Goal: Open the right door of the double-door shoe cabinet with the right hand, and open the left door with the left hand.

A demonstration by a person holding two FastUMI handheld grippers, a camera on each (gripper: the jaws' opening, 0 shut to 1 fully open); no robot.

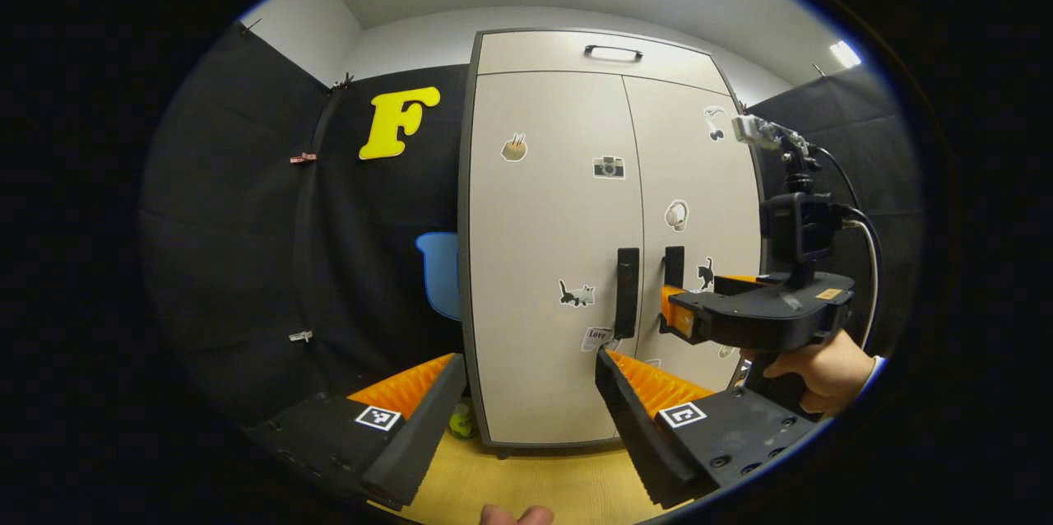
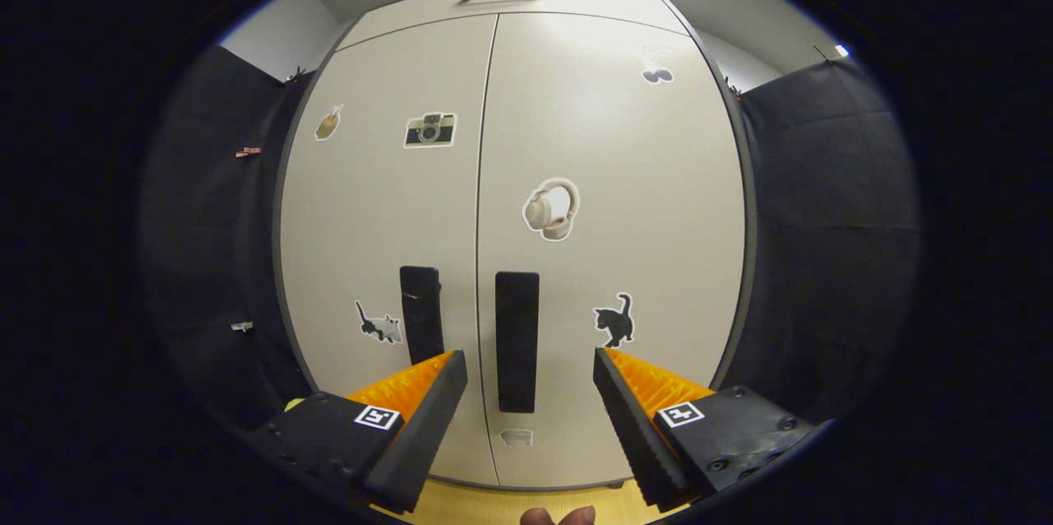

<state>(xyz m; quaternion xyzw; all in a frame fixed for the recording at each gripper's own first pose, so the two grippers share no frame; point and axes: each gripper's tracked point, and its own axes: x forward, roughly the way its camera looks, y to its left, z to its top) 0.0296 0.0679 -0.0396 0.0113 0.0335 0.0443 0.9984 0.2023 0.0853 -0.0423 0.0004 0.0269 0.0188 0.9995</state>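
The shoe cabinet (image 2: pixel 526 220) stands shut ahead of both grippers, its 2 doors meeting at a centre seam with the left handle (image 2: pixel 421 313) and right handle (image 2: pixel 517 340) just beside it. In the right gripper view the right gripper (image 2: pixel 531 381) is close to the right door (image 2: pixel 609 179), jaws apart and straddling that handle without touching it. The left gripper view sits farther back, the left gripper (image 1: pixel 531 381) jaws apart before the left door (image 1: pixel 547 245), and adds a blue chair (image 1: pixel 440 274) beside the cabinet, wooden floor (image 1: pixel 526 484) below, and the other gripper held by a hand (image 1: pixel 827 373) near the handles.
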